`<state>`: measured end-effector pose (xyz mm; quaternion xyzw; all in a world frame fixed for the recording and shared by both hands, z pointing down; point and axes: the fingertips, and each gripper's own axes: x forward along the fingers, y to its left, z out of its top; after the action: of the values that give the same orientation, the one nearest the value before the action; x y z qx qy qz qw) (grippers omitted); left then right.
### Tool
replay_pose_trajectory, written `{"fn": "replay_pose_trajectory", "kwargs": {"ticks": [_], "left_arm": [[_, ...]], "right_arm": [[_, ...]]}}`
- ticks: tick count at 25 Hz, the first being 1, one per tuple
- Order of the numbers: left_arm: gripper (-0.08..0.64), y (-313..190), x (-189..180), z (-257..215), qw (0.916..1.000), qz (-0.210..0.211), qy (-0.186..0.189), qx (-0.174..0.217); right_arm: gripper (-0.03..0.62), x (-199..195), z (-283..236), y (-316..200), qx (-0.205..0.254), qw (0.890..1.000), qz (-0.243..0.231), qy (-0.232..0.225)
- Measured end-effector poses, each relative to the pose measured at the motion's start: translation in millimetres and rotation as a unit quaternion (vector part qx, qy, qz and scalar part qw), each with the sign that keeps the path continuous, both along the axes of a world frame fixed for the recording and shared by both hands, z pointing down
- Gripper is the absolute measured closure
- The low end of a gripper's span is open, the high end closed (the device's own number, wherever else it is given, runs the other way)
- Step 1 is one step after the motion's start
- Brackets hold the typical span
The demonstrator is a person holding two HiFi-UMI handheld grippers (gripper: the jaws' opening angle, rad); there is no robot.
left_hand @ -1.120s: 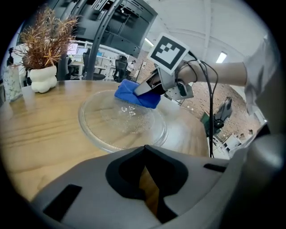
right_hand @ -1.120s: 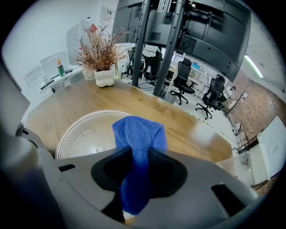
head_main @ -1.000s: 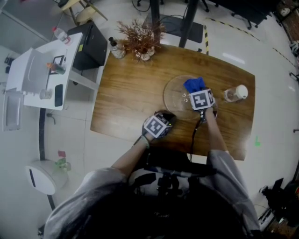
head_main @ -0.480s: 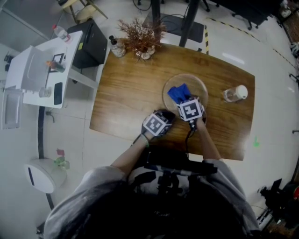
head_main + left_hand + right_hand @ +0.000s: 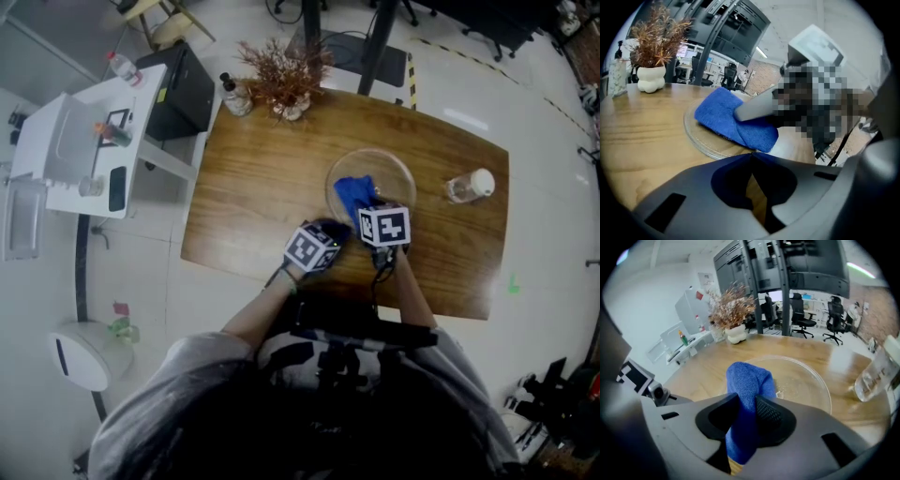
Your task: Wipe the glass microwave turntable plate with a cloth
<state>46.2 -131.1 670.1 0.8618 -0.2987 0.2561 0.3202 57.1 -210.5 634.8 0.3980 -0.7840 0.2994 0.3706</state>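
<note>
Right gripper (image 5: pixel 749 420): jaws clamped on a fold of the blue cloth (image 5: pixel 747 390). The free end bunches out past the tips. It lies on the near-left part of the glass turntable plate (image 5: pixel 394 173).

Left gripper (image 5: pixel 752 161): jaws together, nothing between them, only wood showing through the gap behind the tips. It sits just off the plate's near-left rim. From the head view I cannot tell if it touches the rim; probably not.

Plate lies flat on the wooden table (image 5: pixel 253 187), toward the person's right of centre. A clear bottle (image 5: pixel 469 187) lies on its side to the right of the plate, apart from it. A dried plant in a white vase (image 5: pixel 281 80) stands beyond the plate, to the left.

Step in hand, as I judge it: mid-wipe, cloth working the near-left sector. The far and right parts of the glass show bare.

Doing it well:
- Keep the bunched cloth pressed down so fabric meets the glass, not the jaw tips.
- Sweep in arcs following the rim, then cross the centre.
- The plate is loose on smooth wood and likely to slide or spin. Setting the closed left gripper against the near rim would steady it.
- Keep strokes short of the bottle to the right of the plate.
- Hold the clamp firm; a thin fold could slip out.
</note>
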Motion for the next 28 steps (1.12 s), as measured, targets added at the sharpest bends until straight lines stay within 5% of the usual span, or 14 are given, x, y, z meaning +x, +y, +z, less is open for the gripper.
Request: {"fn": "replay_pose_trajectory", "kwargs": {"ticks": [4,7,14,22,28], "left_arm": [[0.560,-5,-19,-13,0.9978,-0.052,0.042,0.005],[0.558,-11,-31,-30,0.9950,-0.074,0.063,0.025],[0.558,-44,-81,-102,0.9721,-0.157,0.141,0.102],[0.558,-51,-118,-169,0.9481,-0.176,0.195,0.179],[0.558,-21,-100,-160,0.9493,-0.152,0.222,0.162]], "right_arm": [[0.468,19,-23,-2,-0.013,0.987,0.106,-0.116],[0.468,29,-39,6,-0.002,0.977,0.138,-0.164],[0.468,50,-87,33,0.051,0.963,0.175,-0.201],[0.468,51,-137,59,0.116,0.945,0.211,-0.219],[0.468,54,-140,108,0.116,0.941,0.233,-0.215]]}}
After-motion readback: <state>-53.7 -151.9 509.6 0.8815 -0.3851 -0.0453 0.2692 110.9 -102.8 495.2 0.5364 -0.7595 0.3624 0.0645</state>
